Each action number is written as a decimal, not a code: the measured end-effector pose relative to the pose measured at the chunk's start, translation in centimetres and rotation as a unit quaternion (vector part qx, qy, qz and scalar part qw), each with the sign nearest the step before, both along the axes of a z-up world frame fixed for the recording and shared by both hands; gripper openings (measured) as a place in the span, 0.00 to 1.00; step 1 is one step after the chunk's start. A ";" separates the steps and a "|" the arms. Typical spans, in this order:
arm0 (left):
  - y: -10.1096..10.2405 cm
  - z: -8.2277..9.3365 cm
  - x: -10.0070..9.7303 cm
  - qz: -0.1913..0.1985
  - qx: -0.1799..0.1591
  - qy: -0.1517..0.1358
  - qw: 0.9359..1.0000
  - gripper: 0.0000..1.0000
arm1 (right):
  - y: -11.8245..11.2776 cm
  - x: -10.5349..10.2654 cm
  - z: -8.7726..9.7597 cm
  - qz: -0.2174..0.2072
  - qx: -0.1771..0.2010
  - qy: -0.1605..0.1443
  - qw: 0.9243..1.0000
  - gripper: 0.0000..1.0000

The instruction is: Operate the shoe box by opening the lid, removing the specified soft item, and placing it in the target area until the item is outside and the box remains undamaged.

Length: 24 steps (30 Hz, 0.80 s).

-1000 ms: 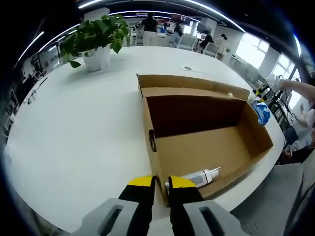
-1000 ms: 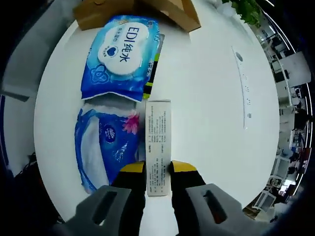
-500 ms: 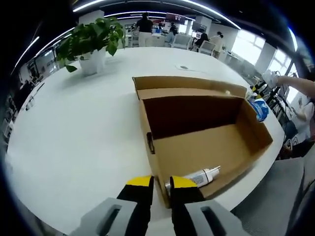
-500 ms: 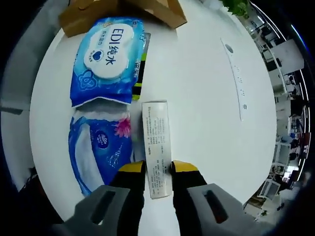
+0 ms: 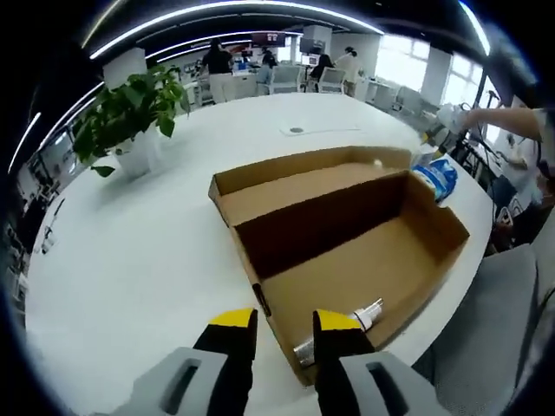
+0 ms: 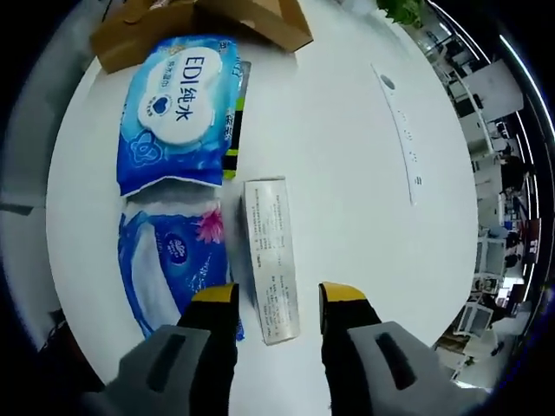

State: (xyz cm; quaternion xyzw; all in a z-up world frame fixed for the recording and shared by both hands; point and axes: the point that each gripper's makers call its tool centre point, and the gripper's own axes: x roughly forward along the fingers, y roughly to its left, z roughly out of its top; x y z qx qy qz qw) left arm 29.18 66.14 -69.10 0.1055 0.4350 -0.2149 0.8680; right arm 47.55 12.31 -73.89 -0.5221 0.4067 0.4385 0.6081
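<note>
setting the slim carton (image 6: 271,257) on the worktop (image 6: 347,130) beside two blue soft packs (image 6: 178,95), right gripper (image 6: 279,297) fingers parted, empty; left gripper (image 5: 284,321) fingers straddle the open shoe box (image 5: 347,251) wall. next, withdraw.

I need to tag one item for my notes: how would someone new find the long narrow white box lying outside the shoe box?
Start at the round white table, beside the cardboard shoe box. Two blue soft packs lie there, a wipes pack and a tissue pack. The slim white carton lies beside them between the open right tongs, the one rigid, print-covered, non-blue item.
</note>
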 end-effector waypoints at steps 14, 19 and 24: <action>-1.9 -0.6 0.2 -0.157 0.039 0.052 0.986 0.34 | 1.7 -2.2 2.7 -0.111 0.120 -0.018 0.986 0.64; -3.1 -1.0 -0.5 -0.228 0.041 0.068 0.970 0.38 | 2.4 -3.3 3.6 -0.142 0.165 -0.024 0.976 0.70; -4.2 -1.5 -1.3 -0.290 0.043 0.087 0.952 0.42 | 3.0 -4.7 4.3 -0.165 0.206 -0.024 0.964 0.76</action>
